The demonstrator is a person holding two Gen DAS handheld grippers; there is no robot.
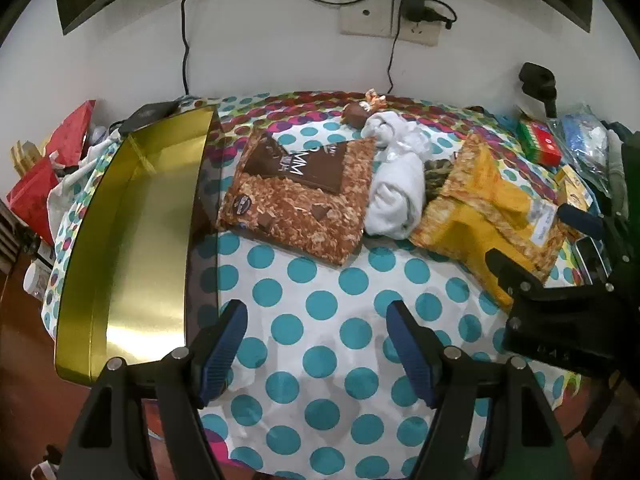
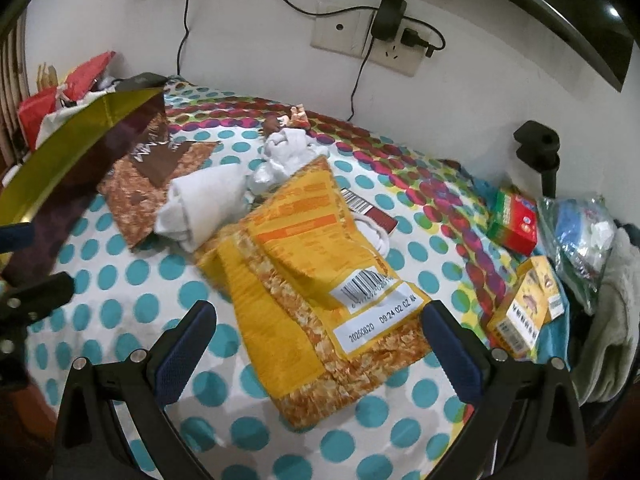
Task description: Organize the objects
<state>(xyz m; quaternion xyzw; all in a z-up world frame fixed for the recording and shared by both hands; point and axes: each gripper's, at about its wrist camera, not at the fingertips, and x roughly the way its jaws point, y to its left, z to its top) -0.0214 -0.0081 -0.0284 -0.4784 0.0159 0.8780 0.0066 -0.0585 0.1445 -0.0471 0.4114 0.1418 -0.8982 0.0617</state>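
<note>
Yellow snack bag sits dead ahead of my right tool; the left one faces bare cloth.

My right tool (image 2: 316, 344) hangs spread wide and empty, the yellow bag (image 2: 320, 280) on the table (image 2: 120, 312) reaching between its fingers, long axis running away toward the wall. My left tool (image 1: 316, 344), equally agape and empty, has the gold tray (image 1: 132, 240) beside it and the brown bag (image 1: 300, 208) farther off.
</note>
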